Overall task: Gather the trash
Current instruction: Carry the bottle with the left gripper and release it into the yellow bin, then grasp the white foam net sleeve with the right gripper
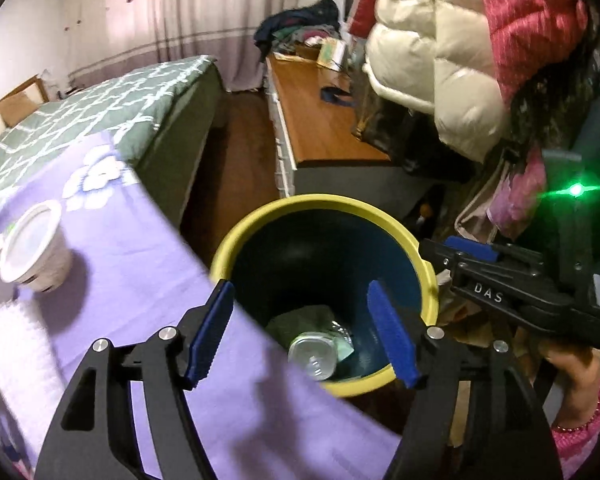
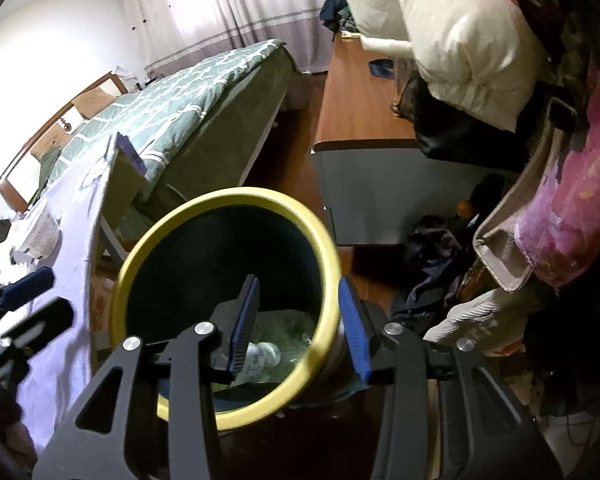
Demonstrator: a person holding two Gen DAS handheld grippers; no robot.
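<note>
Gaping empty, the left hand-held gripper [image 1: 300, 332] hangs over the clear bottle [image 1: 314, 356] inside the yellow-rimmed bin [image 1: 260, 216].

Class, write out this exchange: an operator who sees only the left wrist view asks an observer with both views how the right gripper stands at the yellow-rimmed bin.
Operator: The right gripper comes in beside the bin. Where are its fingers?
Observer: They straddle the rim, one finger inside and the other outside. I cannot tell whether they press on it.
Operator: What is on the floor past the bin's right side?
Observer: A heap of dark clothes lies there, in front of the grey cabinet.
</note>
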